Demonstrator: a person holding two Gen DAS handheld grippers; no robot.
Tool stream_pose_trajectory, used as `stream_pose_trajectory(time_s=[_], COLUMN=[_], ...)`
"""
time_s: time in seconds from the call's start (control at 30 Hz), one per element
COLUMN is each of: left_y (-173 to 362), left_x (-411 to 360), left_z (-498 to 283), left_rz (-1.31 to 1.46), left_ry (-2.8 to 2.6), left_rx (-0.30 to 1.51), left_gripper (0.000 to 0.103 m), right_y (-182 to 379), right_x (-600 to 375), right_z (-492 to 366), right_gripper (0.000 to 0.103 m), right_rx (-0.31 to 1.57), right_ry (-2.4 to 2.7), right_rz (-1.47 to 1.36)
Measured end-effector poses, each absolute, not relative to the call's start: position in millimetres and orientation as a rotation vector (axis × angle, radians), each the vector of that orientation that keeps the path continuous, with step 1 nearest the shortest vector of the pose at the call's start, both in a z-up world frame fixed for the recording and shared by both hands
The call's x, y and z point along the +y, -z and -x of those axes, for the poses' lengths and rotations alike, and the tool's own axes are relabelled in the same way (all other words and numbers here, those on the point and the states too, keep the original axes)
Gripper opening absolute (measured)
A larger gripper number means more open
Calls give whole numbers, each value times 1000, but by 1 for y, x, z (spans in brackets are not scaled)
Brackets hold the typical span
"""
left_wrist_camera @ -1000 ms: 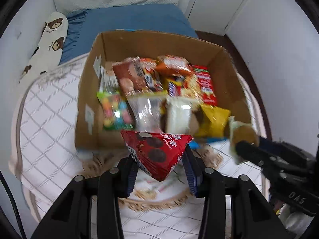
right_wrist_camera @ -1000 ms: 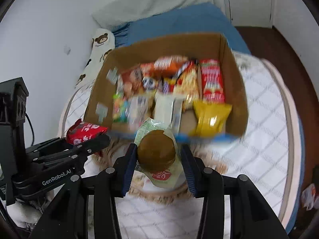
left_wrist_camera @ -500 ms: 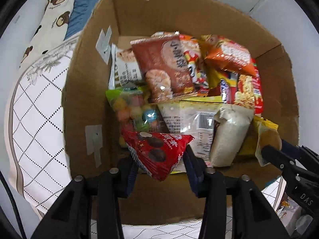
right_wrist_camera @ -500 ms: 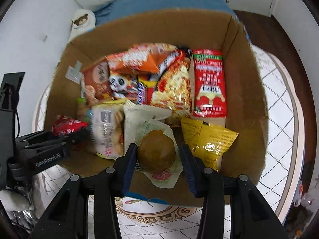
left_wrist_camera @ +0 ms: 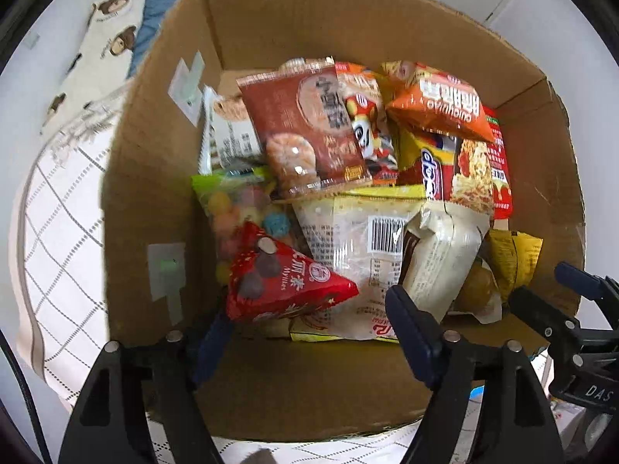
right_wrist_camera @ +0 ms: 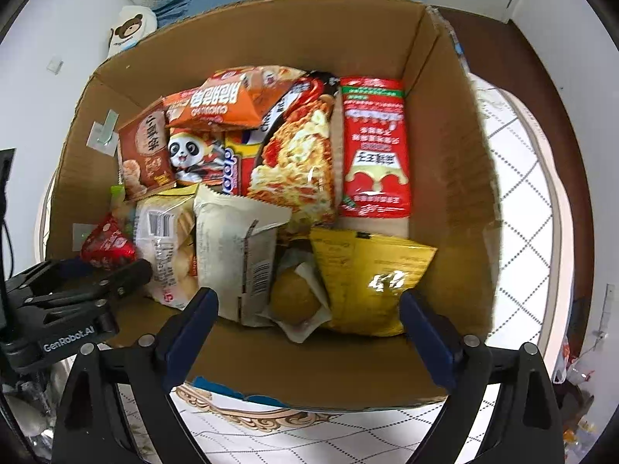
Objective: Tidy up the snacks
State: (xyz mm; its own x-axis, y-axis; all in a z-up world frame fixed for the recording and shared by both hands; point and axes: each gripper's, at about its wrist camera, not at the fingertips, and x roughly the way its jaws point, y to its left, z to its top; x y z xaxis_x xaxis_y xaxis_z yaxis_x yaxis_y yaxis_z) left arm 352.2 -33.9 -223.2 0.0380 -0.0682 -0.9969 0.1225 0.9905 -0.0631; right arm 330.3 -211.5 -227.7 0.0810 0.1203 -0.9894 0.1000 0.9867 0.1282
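An open cardboard box (left_wrist_camera: 154, 193) (right_wrist_camera: 445, 193) holds several snack packets. A red triangular chocolate packet (left_wrist_camera: 286, 274) (right_wrist_camera: 108, 243) lies on the packets at the box's near left. My left gripper (left_wrist_camera: 309, 332) is just above it with its jaws opening, and its pads are off the packet. A round brown bun in a clear wrapper (right_wrist_camera: 292, 301) (left_wrist_camera: 476, 286) rests between a cream packet (right_wrist_camera: 236, 255) and a yellow packet (right_wrist_camera: 367, 278). My right gripper (right_wrist_camera: 307, 338) hangs over the bun, jaws opening wide and clear of it.
Deeper in the box are a brown biscuit packet (left_wrist_camera: 305, 131), an orange packet (left_wrist_camera: 433, 100), a candy bag (left_wrist_camera: 236, 208) and a long red packet (right_wrist_camera: 375, 147). The box stands on a white checked bedcover (left_wrist_camera: 58, 212). A bear-print pillow (left_wrist_camera: 104, 50) lies behind.
Both grippers came down over the box and then opened. The red packet and the wrapped bun dropped from the jaws onto the snacks inside.
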Motion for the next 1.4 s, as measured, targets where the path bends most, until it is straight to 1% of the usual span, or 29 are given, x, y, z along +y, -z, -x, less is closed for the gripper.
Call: stream_pose_trajectory(time_s=[0.43, 0.7, 0.83, 0.97, 1.4], left_y=[190, 157, 136, 113, 30], left_x=[-24, -22, -21, -23, -20], left_z=[-346, -321, -299, -273, -173], left_rz=[-39, -22, -22, -40, -32], left_ry=[104, 103, 94, 81, 96], left_rx=[1418, 1320, 1254, 1182, 968], left_gripper=[77, 77, 77, 77, 78], right_y=[200, 165, 143, 116, 23], right_x=[-220, -219, -220, -218, -201], right_z=[-323, -301, -285, -262, -155], right_gripper=[98, 98, 98, 101, 101], right_rx=[1411, 1310, 1249, 1177, 971], right_ry=[23, 30, 34, 30, -10], right_rz=[-160, -152, -160, -145, -119])
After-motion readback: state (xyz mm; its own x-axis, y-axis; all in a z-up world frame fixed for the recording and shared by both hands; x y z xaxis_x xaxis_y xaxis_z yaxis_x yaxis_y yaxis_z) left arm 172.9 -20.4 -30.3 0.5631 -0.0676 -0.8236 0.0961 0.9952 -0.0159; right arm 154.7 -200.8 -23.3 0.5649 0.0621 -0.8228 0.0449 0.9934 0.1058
